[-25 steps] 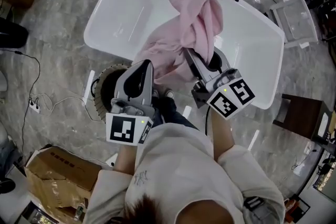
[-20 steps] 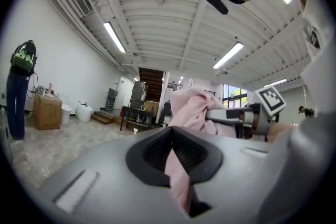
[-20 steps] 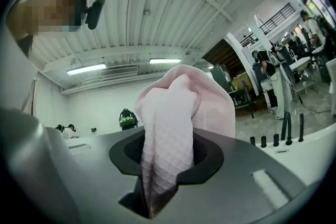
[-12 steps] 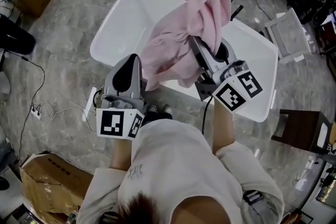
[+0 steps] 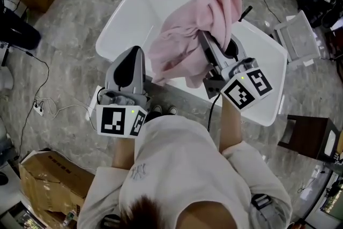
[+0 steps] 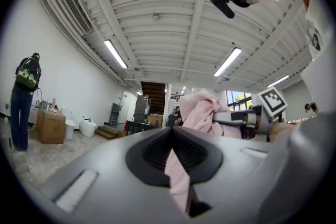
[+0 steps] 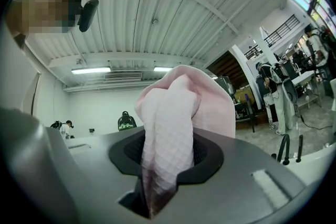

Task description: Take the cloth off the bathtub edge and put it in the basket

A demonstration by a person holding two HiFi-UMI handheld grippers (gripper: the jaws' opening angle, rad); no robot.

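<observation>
Both claws loaded? Which step? — R

Yes. Left claw (image 6: 170,136) is clenched on a thin strip of the pink cloth (image 5: 206,13). Right claw (image 7: 168,144) is clamped on a thick bunched fold of it. Step reads as the lift-off: the cloth hangs between the two claws above the white bathtub (image 5: 126,19), bulk up high, loose hem drooping over the near rim. From above it cannot be told whether the hem touches the rim. — M

Basket? — R

Not visible in any view. Could be hidden under the person's arms or the left claw's body; unconfirmed. — M

Next move? — R

Judgement: hold both grips, carry the cloth clear of the tub, get it over the basket opening, then release both. Needs a look down first to find the basket. Risks: the left claw's bite is thin, so the strip may slip; the trailing hem may snag the rim or the black tap lever (image 5: 246,10). — M
</observation>
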